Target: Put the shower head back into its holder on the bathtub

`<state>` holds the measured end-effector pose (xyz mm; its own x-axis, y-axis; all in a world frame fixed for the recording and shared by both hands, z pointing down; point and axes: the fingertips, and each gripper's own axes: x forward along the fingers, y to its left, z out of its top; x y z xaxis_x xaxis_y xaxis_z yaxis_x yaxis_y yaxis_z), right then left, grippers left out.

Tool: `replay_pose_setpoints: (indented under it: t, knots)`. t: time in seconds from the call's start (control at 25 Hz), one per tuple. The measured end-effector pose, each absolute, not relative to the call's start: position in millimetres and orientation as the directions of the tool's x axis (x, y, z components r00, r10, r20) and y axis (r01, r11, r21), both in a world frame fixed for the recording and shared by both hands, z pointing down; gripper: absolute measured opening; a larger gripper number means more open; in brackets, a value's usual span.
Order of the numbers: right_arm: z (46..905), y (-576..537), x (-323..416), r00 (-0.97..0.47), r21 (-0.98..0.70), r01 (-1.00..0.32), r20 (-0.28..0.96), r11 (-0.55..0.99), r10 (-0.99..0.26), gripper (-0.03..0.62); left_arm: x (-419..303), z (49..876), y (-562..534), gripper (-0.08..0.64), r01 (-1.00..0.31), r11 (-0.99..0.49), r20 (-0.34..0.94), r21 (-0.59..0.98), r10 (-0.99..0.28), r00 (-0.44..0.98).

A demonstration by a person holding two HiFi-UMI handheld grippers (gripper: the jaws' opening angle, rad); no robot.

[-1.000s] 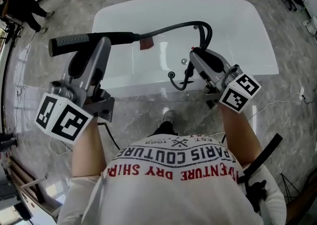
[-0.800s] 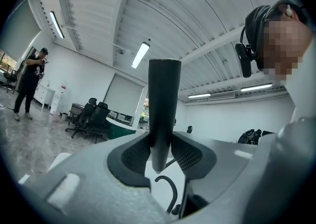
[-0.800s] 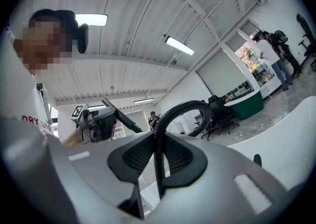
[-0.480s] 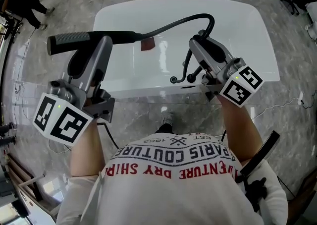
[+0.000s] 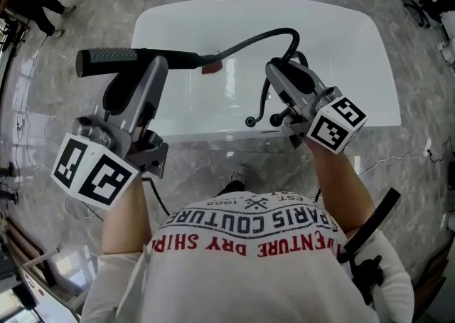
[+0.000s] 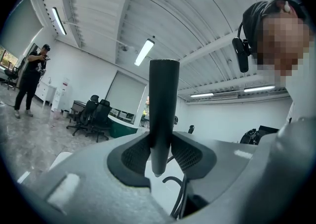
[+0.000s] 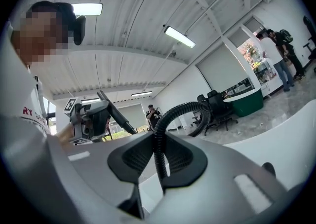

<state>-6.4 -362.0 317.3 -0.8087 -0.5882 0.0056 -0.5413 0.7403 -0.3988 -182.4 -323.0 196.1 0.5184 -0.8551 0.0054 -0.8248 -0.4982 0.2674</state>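
Tub (image 5: pixel 334 44) is below and ahead of us, and nothing is seated yet.

Left gripper (image 5: pixel 158 65) is clamped on the shower head (image 5: pixel 128 57), which is in the air over the tub's left end. The grip is near the hose end, so most of the bar hangs out past the jaws.
- Risk: the bar pivots or slides in the pads once it touches anything. If it drops, it hits the tub.

Right gripper (image 5: pixel 276 71) is closed on the hose (image 5: pixel 249 38), with a tall loop just beyond its jaws and the lower run dropping to the near rim.
- Risk: if we move the two hands apart, the hose goes taut and drags the head off line or out of the left pads.
- Risk: if we bring them together, the loop grows, and it can kink or catch.

Small dark fittings (image 5: pixel 250 122) sit on the near rim, just beside the right gripper. We cannot tell which one is the holder.
- Risk: we pick the wrong fitting or come in at the wrong angle, so the head jams or sits loose.
- Risk: the hose slack hooks on the neighbouring fitting as we lower.
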Motion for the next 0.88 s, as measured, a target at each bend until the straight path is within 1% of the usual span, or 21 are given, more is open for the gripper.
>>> replay_pose_setpoints:
  t: [0.4,0.72,0.88]
  knots:
    - [387.6,-362.9,-17.5,-0.823,-0.462,-0.541,0.119,0.703,-0.555,0.066,-178.7,232.2,-334.0,0.135,-0.83,-0.481,0.069,0.283,-0.853,0.518]
    - [470.8,-340.6,-23.4,-0.799,-0.504,-0.597,0.299,0.624,-0.523,0.067,-185.8,265.5,-338.0,0.135,-0.811,-0.497,0.116,0.308,-0.827,0.55]
    - [504.3,-329.5,-26.3,-0.776,-0.499,-0.63,0.383,0.595,-0.501,0.067,-187.4,275.6,-340.6,0.135,-0.802,-0.495,0.149,0.335,-0.813,0.563]
